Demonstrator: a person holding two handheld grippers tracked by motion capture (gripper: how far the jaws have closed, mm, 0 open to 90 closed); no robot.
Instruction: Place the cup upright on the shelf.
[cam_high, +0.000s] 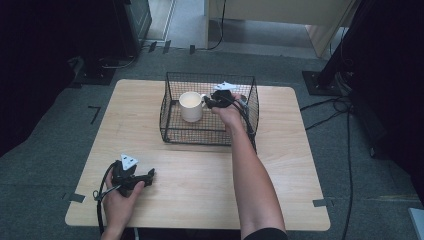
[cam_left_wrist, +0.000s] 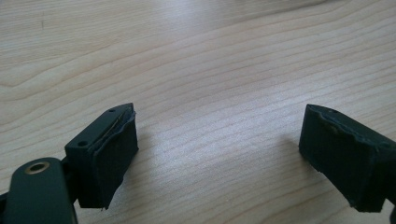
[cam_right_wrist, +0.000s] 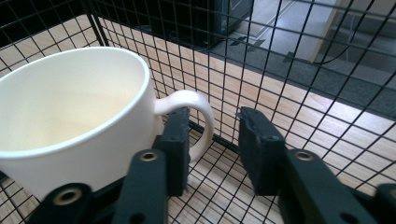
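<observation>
mug (cam_right_wrist: 79, 121) cream-white, glossy, empty, upright in wire basket (cam_high: 172, 131)

One wooden table (cam_high: 195, 175) carries one black wire basket (cam_high: 172, 131), and one white mug (cam_high: 191, 106) stands inside that basket; the mug has one handle (cam_right_wrist: 198, 116). Two hand-held grippers are present: the left gripper (cam_high: 146, 178) and the right gripper (cam_high: 208, 102), each with two black jaws. Two forearms reach in, one per gripper. Two strips of grey tape (cam_high: 77, 197) sit at the table's near corners, one on each side.
</observation>
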